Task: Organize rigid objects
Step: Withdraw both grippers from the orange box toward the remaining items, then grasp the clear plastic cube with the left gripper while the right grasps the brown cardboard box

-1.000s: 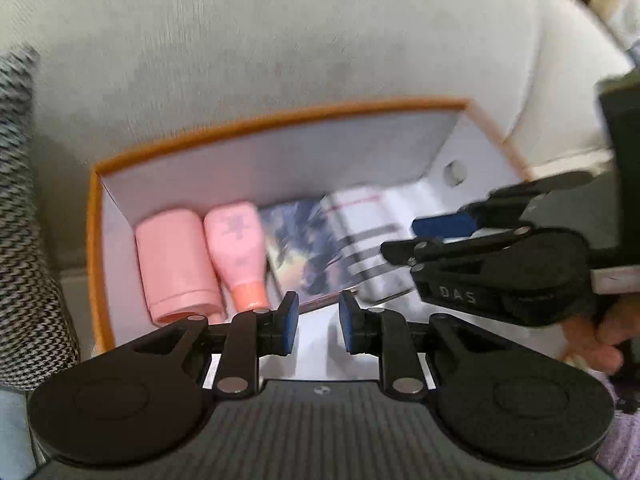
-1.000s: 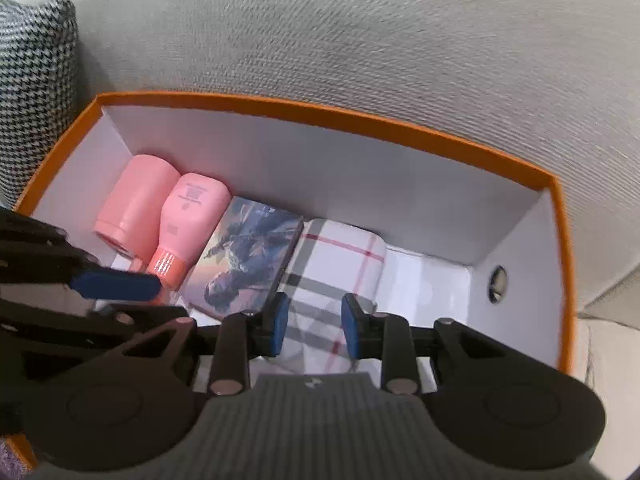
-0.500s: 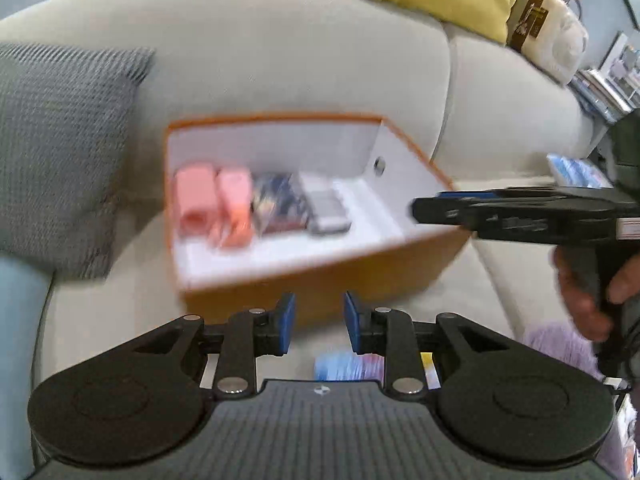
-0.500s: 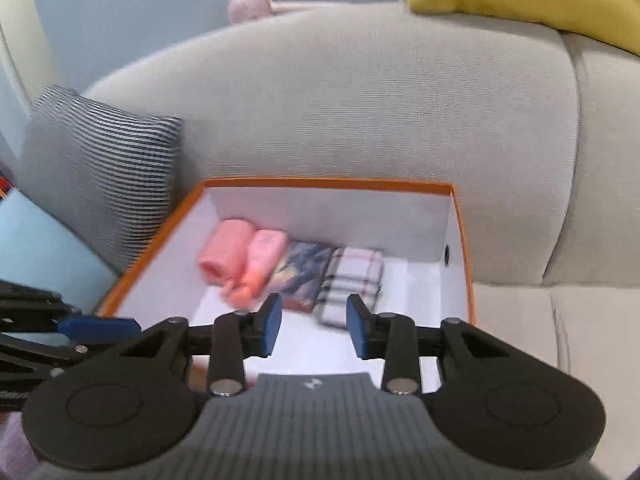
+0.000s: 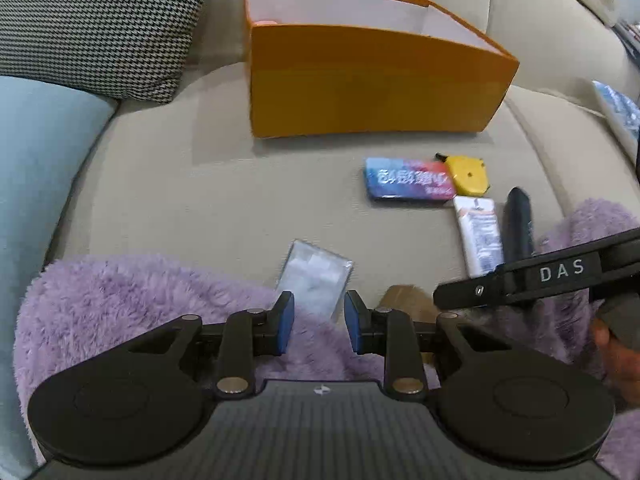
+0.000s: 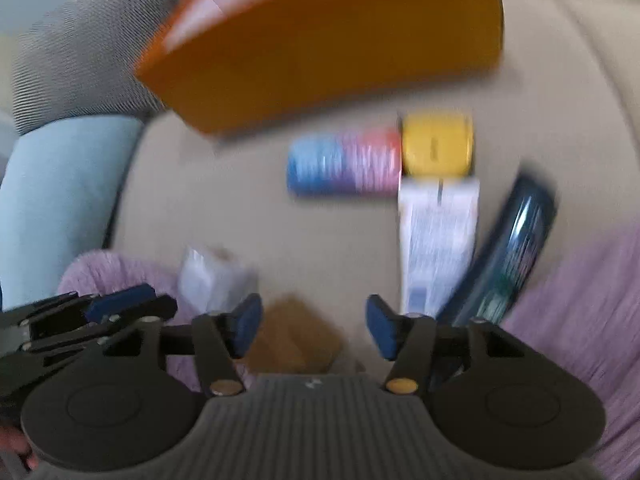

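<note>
An orange box (image 5: 376,80) stands at the back of the sofa seat. In front of it lie a blue-and-pink packet (image 5: 408,180), a yellow tape measure (image 5: 468,174), a white tube (image 5: 480,236) and a dark slim object (image 5: 520,224). Closer in are a clear plastic packet (image 5: 316,276) and a brown flat piece (image 6: 296,340). My left gripper (image 5: 318,322) hovers over the clear packet, narrowly open and holding nothing. My right gripper (image 6: 314,324) hangs above the brown piece; its jaws are opening with nothing between them.
A purple fluffy blanket (image 5: 140,304) covers the near seat edge on both sides. A houndstooth cushion (image 5: 100,24) and a light blue cushion (image 5: 36,160) sit at the left. The right wrist view is motion-blurred. A hand (image 5: 616,356) holds the right gripper.
Both grippers have pulled back out of the orange box to over the sofa seat near the loose items. The right jaws have spread wider; the left jaws widened slightly.
</note>
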Tool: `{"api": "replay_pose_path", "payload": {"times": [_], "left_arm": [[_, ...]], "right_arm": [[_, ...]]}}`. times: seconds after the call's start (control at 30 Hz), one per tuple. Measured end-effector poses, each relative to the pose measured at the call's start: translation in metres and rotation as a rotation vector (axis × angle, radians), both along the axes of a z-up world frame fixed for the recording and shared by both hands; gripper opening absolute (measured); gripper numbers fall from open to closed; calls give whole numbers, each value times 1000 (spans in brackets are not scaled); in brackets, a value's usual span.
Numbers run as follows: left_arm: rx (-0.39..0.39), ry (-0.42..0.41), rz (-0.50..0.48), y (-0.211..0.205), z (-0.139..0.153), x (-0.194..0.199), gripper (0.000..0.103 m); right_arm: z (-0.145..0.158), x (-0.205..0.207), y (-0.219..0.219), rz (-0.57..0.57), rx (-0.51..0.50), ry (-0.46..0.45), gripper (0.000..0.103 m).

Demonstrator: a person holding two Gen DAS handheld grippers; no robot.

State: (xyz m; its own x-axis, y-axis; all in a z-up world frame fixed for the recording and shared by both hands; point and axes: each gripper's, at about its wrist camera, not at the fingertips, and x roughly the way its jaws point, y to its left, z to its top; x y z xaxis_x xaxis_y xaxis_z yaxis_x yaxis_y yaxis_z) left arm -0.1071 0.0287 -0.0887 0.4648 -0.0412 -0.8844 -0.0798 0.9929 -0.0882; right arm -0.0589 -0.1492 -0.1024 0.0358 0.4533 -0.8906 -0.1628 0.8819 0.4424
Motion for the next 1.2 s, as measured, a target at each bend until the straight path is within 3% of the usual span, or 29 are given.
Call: {"api": "replay_pose_path", "payload": {"times": [0.07, 0.23, 0.33, 0.5, 0.63, 0.77, 0.87, 1.0, 1.1, 1.2], "left_arm": [[30, -28, -10, -1, -1, -5, 33], [1, -78, -20, 0, -7, -17, 41], [-4, -82, -23, -2, -9, -18, 43], [-41, -96, -13, 3, -10, -21, 43], [-45, -99, -16, 3, -11, -21, 45], [-71, -106, -52, 3, -12, -20, 60], [-59, -97, -81, -1, -13, -16, 64], [7, -83, -109, -6, -15, -5, 65], [80, -66, -119, -10, -16, 7, 75], [85, -1, -163, -13, -24, 19, 79]], "right_arm": [[-10, -5, 3, -31, -3, 59, 69], [-32, -8, 15, -108, 11, 146, 72], [-35, -10, 22, -139, 14, 145, 72], [-39, -17, 45, -91, -56, 97, 73], [-44, -17, 47, -83, -57, 100, 71], [-34, -17, 42, -67, -89, 29, 69], [-24, -11, 34, -64, -115, -45, 68], [-15, -2, 31, -36, -142, -130, 68], [-10, 4, 34, 10, -150, -191, 68], [-8, 10, 42, 73, -147, -233, 68]]}}
